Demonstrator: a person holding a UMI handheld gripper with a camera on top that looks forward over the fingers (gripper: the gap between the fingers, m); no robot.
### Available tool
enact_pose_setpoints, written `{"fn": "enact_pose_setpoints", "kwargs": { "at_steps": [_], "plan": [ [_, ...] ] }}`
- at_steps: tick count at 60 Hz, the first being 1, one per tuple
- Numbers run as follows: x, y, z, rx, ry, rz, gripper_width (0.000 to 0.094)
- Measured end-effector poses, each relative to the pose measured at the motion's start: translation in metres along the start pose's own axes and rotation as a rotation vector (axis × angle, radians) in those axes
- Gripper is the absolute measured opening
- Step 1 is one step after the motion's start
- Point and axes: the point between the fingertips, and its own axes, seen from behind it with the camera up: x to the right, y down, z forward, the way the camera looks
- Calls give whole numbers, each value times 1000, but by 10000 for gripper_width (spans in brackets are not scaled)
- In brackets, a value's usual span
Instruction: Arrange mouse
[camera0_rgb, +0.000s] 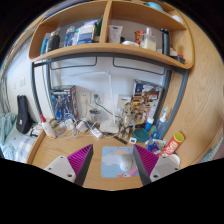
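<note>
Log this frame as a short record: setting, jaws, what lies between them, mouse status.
setting: wooden desk under a wall shelf, clutter along the back
gripper: jaws open, holding nothing, above the desk
between jaws: pale mat lying flat on the desk
mouse: cannot be made out in this view
right of jaws: orange-capped bottle

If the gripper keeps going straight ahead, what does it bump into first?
Probably the clutter of small things at the back of the wooden desk. The gripper is open, and the bare desk just ahead looks free. Depth is hard to judge.
</note>
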Motion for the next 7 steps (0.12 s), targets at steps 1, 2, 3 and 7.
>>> {"fn": "enact_pose_setpoints", "kwargs": {
  "at_steps": [1, 2, 3, 7],
  "plan": [
    [-1, 1, -1, -2, 2, -1, 806],
    [-2, 3, -2, -3, 4, -2, 805],
    [-3, 4, -3, -4, 6, -3, 805],
    [-6, 7, -6, -7, 11, -11, 805]
  ]
}}
